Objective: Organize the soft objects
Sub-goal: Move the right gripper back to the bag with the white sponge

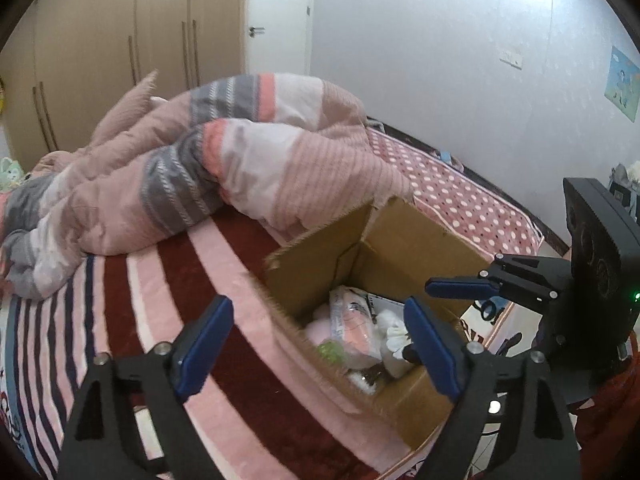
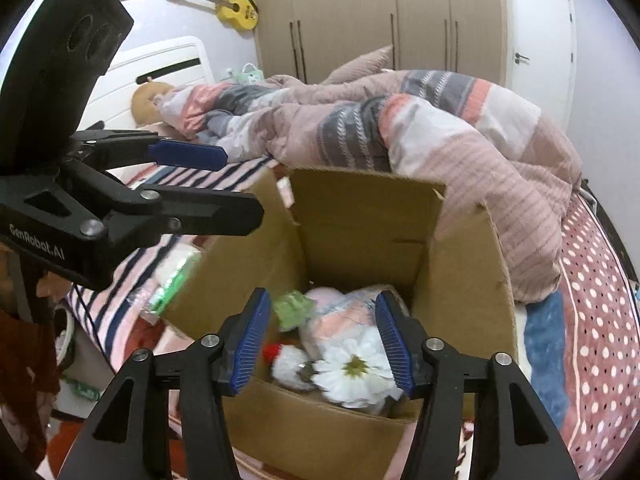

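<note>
An open cardboard box (image 1: 404, 240) (image 2: 360, 216) stands on the bed. Inside lie soft things: a pink and white plush in plastic wrap (image 1: 352, 328) (image 2: 344, 320), a white fabric daisy (image 2: 356, 368), a white fluffy toy with a red tip (image 2: 288, 360) and a green piece (image 2: 294, 308). My left gripper (image 1: 316, 344) is open and empty, over the box's near-left wall. My right gripper (image 2: 324, 340) is open and empty, just above the box's contents. Each gripper shows in the other's view: the right (image 1: 460, 286), the left (image 2: 224, 184).
A crumpled pink, grey and white quilt (image 1: 192, 164) (image 2: 400, 128) lies behind the box. The bed has a striped blanket (image 1: 160, 304) and a polka-dot sheet (image 2: 600, 288). A plastic-wrapped green and white packet (image 2: 172, 280) lies left of the box. Wardrobes (image 2: 380, 20) stand behind.
</note>
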`<state>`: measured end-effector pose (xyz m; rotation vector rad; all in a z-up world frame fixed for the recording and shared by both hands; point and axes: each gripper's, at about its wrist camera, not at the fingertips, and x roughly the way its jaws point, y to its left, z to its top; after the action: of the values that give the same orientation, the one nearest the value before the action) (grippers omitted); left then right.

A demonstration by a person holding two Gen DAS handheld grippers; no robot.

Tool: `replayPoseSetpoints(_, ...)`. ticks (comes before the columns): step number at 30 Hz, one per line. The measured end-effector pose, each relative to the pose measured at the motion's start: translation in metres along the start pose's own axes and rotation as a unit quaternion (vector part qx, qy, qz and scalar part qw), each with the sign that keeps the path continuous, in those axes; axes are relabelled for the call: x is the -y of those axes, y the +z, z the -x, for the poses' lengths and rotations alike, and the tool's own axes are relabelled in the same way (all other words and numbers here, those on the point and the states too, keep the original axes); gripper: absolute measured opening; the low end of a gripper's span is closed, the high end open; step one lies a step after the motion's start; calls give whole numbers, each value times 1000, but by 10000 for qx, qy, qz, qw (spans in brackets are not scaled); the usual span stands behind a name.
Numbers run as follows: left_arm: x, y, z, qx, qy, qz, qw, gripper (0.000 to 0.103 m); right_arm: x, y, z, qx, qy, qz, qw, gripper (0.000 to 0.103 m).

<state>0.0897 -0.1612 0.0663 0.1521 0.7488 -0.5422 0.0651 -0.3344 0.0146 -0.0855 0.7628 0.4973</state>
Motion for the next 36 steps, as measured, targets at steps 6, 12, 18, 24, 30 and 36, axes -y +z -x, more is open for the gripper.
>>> replayPoseSetpoints(6, -33, -20, 46, 214, 410, 210, 9987, 91, -36, 14, 20, 305, 238, 245, 9990, 58)
replayPoseSetpoints(12, -84, -60, 81, 313, 812, 592, 9945, 102, -90, 30, 26, 614, 597, 571, 9947, 63)
replayPoseSetpoints(18, -140, -109, 94, 220, 1209, 885, 9885, 102, -153, 38, -9, 382, 1239, 828, 9881, 72)
replayPoseSetpoints(24, -195, -161, 91, 131, 1354, 1228, 9831, 102, -196, 38, -87, -444, 1725, 721, 9814, 75)
replayPoseSetpoints(30, -232, -199, 69, 20, 1329, 1526, 9793, 102, -210, 31, -173, -1214, 1684, 299, 9778, 76)
replayPoseSetpoints(36, -252, -217, 49, 33, 1188, 1750, 9774, 102, -218, 23, -239, -1732, 1395, 115, 9749, 76)
